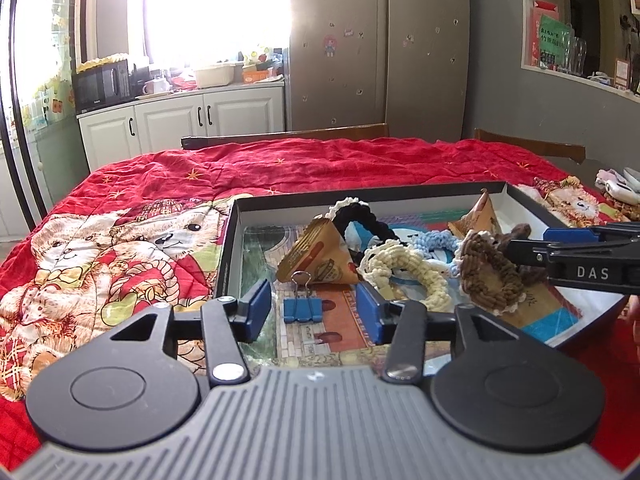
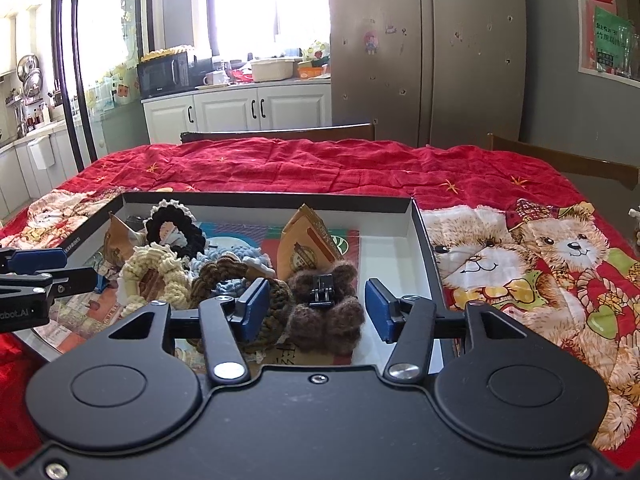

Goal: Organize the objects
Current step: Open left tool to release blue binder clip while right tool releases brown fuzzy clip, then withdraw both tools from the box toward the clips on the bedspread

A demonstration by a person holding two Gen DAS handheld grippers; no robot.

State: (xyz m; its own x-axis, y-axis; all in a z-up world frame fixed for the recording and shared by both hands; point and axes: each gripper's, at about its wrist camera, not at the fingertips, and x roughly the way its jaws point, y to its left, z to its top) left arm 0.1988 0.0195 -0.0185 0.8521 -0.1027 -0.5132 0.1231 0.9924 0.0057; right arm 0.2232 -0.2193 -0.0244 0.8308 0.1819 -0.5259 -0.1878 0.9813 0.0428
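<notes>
A shallow black-rimmed box [image 1: 230, 240] lies on the red quilt, and both grippers reach into it. My left gripper [image 1: 314, 308] is open around a blue binder clip [image 1: 303, 309] that stands on the box floor, its pads clear of the clip. My right gripper [image 2: 316, 309] is open around a fuzzy brown bow hair clip [image 2: 326, 316], which rests in the box [image 2: 424, 240] between its blue pads. Behind lie a black scrunchie [image 2: 176, 228], a cream one [image 2: 156, 276], a brown braided one [image 2: 224, 276] and tan paper packets [image 2: 308, 244].
The red bear-print quilt [image 2: 520, 264] covers the table on both sides of the box. Two wooden chair backs [image 1: 288, 136] stand at the far edge. Some small pale items [image 1: 616, 188] lie on the quilt at the far right. Beyond are kitchen cabinets and a fridge.
</notes>
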